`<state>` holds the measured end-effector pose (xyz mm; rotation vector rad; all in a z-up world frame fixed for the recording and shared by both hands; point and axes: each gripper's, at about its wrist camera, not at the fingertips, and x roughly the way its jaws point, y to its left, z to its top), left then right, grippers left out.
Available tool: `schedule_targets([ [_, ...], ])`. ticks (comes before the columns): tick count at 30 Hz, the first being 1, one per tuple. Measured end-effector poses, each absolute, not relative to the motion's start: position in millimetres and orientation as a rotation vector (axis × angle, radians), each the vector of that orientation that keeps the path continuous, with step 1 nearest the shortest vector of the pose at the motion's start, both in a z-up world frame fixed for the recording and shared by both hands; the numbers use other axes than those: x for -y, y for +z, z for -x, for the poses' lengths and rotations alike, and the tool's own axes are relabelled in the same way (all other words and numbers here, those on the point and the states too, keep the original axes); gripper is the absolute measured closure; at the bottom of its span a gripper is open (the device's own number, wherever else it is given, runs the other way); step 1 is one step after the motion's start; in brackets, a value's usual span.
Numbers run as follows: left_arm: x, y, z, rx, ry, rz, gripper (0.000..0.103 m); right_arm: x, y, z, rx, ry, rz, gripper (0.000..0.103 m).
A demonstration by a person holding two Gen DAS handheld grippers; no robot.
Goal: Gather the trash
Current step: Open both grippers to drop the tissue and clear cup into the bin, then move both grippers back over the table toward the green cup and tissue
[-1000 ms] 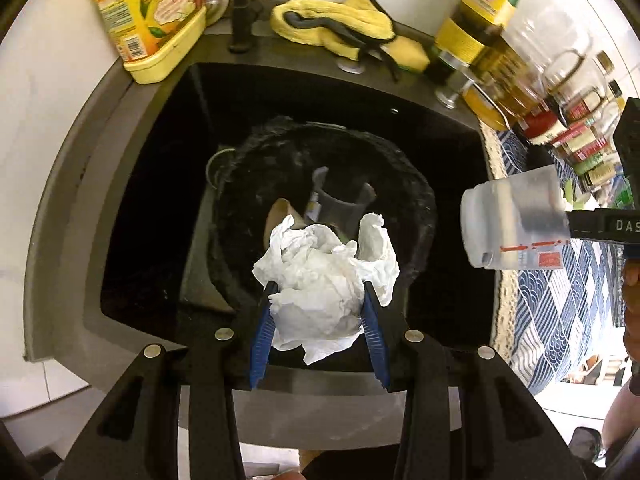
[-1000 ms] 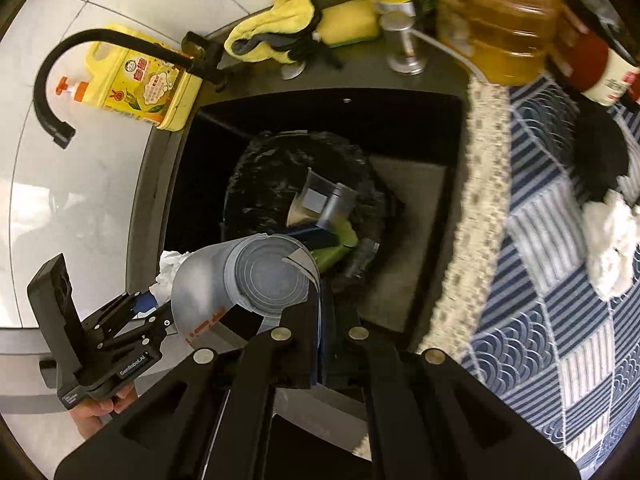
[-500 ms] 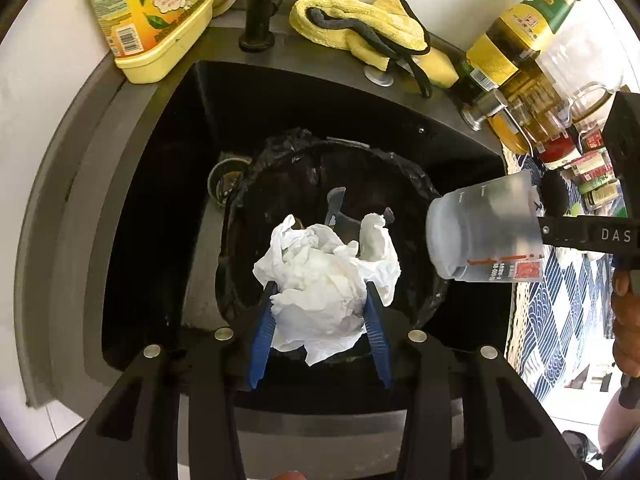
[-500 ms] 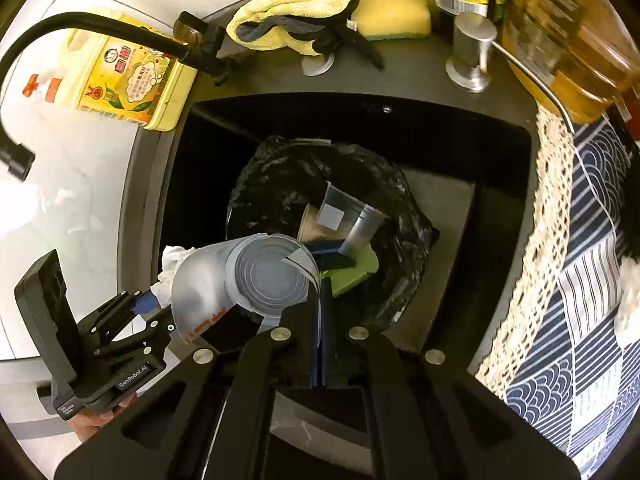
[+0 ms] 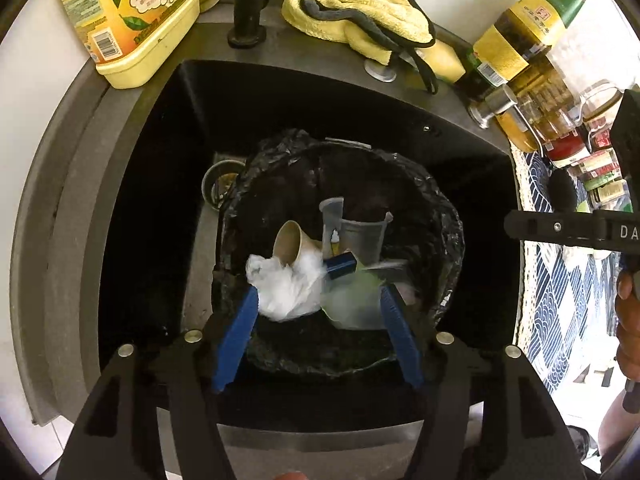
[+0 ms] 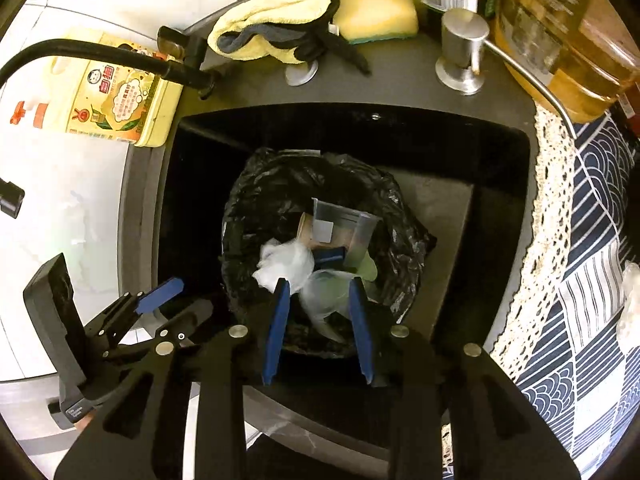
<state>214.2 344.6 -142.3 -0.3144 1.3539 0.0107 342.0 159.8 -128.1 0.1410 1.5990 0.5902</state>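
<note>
Both grippers point steeply downward, side by side. The left gripper (image 5: 318,300) has just been opening; its blue fingers (image 5: 244,312) stand wide apart with nothing pressed between them. The right gripper (image 6: 320,292) has also just been opening, fingers (image 6: 280,304) parted, gripping nothing.

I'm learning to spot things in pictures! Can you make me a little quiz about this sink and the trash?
1. True or false: the bin bag stands inside the sink.
2. What colour is the cloth behind the sink?
3. The white tissue is: A) in the left gripper, B) in the bag, C) on the counter.

Key: 1 true; 2 yellow; 3 B.
</note>
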Motion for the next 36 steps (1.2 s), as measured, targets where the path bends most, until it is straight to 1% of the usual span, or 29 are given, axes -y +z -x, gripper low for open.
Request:
schedule_targets([
  [7, -335.4, -134.9, -205.7, -1.346, 0.0, 0.296, 0.041, -149.8, -119.7, -329.6, -1.578, 0.583, -0.152, 0.071],
  [8, -333.9, -133.8, -203.9, -1.344, -0.001, 0.294, 0.04, -147.8, -118.5, -327.9, -1.576, 0.582, -0.153, 0.07],
  [9, -331.9, -132.7, -201.6, -1.341, -0.003, 0.291, 0.038, -144.8, -116.5, -324.8, -1.572, 0.578, -0.15, 0.064],
  [10, -330.1, -131.4, -199.4, -1.337, -0.003, 0.291, 0.037, -141.7, -114.9, -322.5, -1.565, 0.573, -0.15, 0.062],
  [11, -328.7, -130.4, -197.4, -1.334, -0.004, 0.293, 0.037, -138.8, -113.5, -320.4, -1.561, 0.57, -0.151, 0.06],
  [16, -320.7, -124.9, -186.9, -1.323, -0.003, 0.288, 0.037, -118.5, -107.3, -311.3, -1.549, 0.557, -0.169, 0.059],
  [17, -318.7, -123.4, -184.8, -1.321, -0.002, 0.288, 0.037, -113.2, -106.1, -309.9, -1.546, 0.553, -0.179, 0.056],
  [18, -317.2, -122.4, -183.4, -1.319, -0.001, 0.287, 0.037, -108.3, -104.8, -308.7, -1.543, 0.55, -0.189, 0.05],
  [20, -312.0, -119.4, -180.5, -1.317, -0.002, 0.283, 0.037, -99.7, -102.5, -306.9, -1.538, 0.541, -0.203, 0.048],
  [22, -306.2, -116.4, -179.1, -1.314, -0.005, 0.275, 0.037, -89.7, -100.2, -304.4, -1.537, 0.536, -0.216, 0.047],
  [24, -299.3, -113.4, -178.5, -1.31, -0.015, 0.266, 0.037, -78.4, -97.5, -301.7, -1.53, 0.525, -0.227, 0.043],
  [36, -246.0, -100.7, -188.1, -1.301, -0.064, 0.214, 0.036, -3.4, -87.2, -297.5, -1.5, 0.446, -0.243, 0.039],
])
